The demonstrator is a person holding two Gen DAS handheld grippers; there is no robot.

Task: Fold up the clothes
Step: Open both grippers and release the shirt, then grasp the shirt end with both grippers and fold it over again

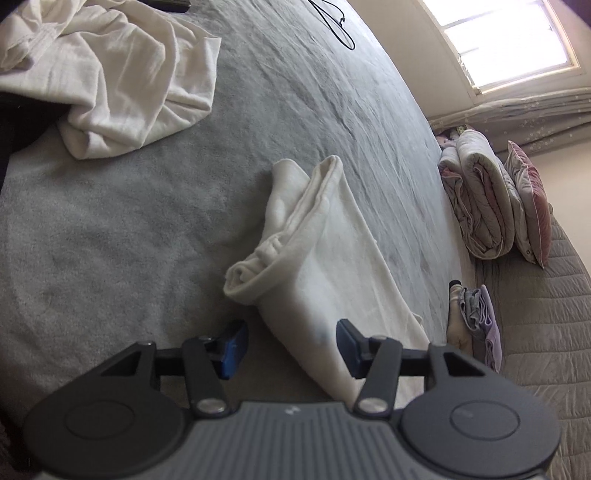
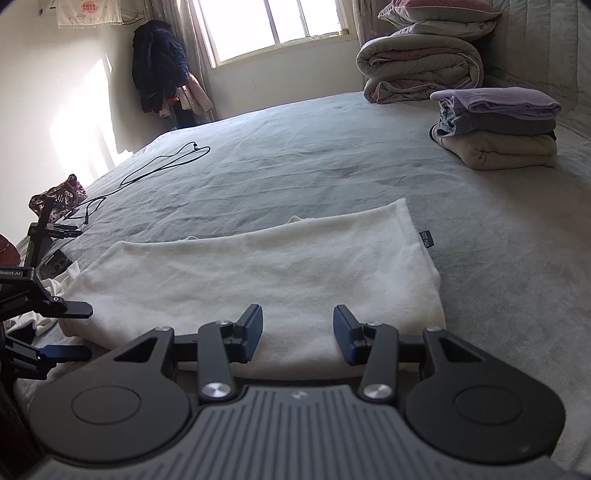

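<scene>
A white garment (image 2: 258, 273) lies folded into a flat rectangle on the grey bed; in the left wrist view it (image 1: 314, 258) runs away from me with a rolled end at its left. My left gripper (image 1: 291, 345) is open, its jaws either side of the garment's near end, holding nothing. My right gripper (image 2: 297, 334) is open just above the garment's near edge, empty. The left gripper also shows at the left edge of the right wrist view (image 2: 70, 330). A crumpled white garment (image 1: 110, 74) lies at the far left of the bed.
A stack of folded clothes (image 2: 498, 129) sits at the right of the bed (image 2: 295, 158), with a rolled duvet (image 2: 417, 70) and pillows (image 2: 443, 18) behind. A black cable (image 2: 159, 166) lies on the bed's left. Dark clothes (image 2: 159, 62) hang by the window.
</scene>
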